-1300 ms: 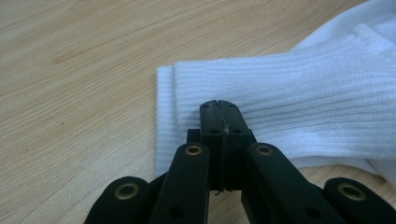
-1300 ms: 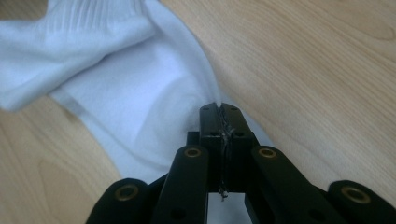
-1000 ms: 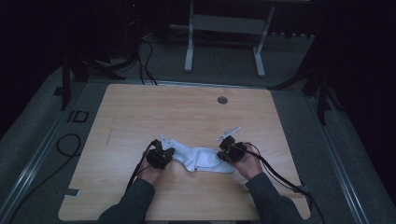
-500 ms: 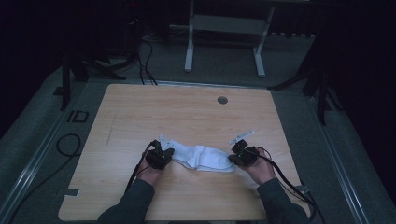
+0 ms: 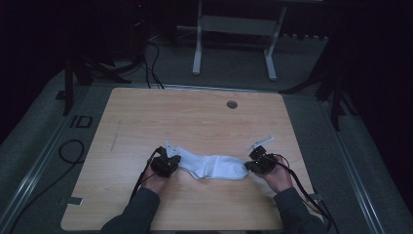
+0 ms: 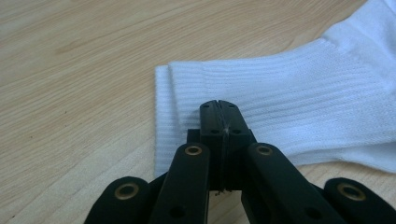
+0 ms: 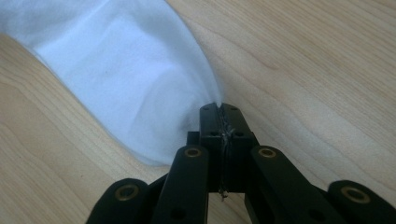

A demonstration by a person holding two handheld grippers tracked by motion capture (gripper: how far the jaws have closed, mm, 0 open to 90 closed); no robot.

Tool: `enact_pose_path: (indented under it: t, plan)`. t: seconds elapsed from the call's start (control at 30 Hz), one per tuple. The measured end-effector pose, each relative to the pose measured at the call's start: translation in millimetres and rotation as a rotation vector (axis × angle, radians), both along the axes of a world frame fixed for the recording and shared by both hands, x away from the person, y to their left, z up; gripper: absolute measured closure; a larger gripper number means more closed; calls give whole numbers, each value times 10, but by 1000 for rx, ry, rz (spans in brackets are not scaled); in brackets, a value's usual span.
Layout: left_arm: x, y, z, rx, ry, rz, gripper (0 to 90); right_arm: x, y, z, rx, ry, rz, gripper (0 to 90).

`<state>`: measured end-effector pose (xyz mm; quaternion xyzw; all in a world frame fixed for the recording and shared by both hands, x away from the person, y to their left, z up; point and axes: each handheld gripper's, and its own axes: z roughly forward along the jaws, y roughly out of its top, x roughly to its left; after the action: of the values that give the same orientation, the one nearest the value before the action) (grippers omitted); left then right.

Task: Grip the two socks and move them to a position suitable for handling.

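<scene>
White sock [image 5: 212,166], soft, light and limp by the look of it, likely to sag or crumple unless taken by its two ends; lying flat on the wooden counter [image 5: 195,122], near the front edge, stretched between both hands. Left gripper [image 6: 219,112] closed tight, fingers [image 6: 210,122] pinching the ribbed cuff edge. Right gripper [image 7: 219,114] equally closed, fingers [image 7: 232,122] clamped on the smooth toe end, fabric fanning away from the tips.
</scene>
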<state>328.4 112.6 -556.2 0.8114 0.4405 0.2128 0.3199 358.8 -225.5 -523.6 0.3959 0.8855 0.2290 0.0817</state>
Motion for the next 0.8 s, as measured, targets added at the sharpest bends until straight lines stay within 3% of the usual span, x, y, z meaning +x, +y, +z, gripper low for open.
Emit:
enact_pose_path:
  t: [0.4, 0.5, 0.8]
  plan:
    - [6, 67, 0, 3, -5, 26, 899, 32, -24, 8, 6, -9, -11, 884]
    - [5, 64, 1, 7, -5, 32, 899, 27, -28, 22, 12, -21, -17, 827]
    - [4, 59, 2, 7, -6, 36, 898, -208, -3, 216, 62, -88, 24, 783]
